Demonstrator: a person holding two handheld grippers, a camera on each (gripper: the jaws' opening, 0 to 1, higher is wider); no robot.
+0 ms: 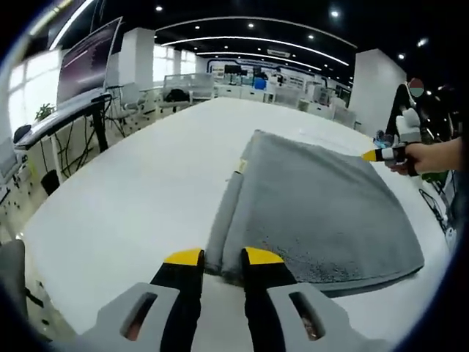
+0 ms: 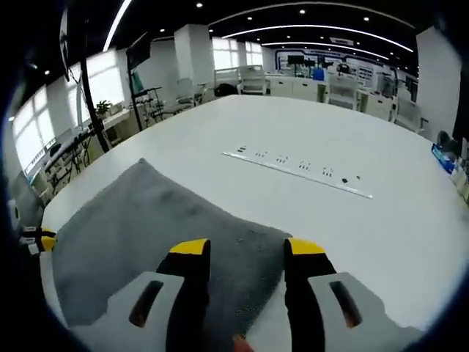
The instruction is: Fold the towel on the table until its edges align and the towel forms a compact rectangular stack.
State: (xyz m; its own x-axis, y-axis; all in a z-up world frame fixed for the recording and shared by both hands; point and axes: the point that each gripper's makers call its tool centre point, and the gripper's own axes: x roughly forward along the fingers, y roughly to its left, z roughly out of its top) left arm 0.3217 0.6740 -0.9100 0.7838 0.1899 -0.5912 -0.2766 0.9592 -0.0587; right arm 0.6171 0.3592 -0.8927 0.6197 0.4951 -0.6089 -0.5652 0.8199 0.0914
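The grey towel (image 1: 322, 213) lies flat on the white table (image 1: 139, 198), already doubled along one side. The left gripper (image 1: 223, 258) stands with its jaws apart at the near corner of the folded edge; the right gripper (image 2: 240, 248) is spread wide over the opposite edge. For a good fold, both should pinch all layers at matching corners, then lift evenly.

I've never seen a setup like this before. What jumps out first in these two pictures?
A grey towel lies folded on a large white table, with the yellow-tipped left gripper open at its near corner. In the right gripper view, the right gripper is open over another corner of the towel, and a long strip of sockets runs across the table beyond. Around it is a bright open office.
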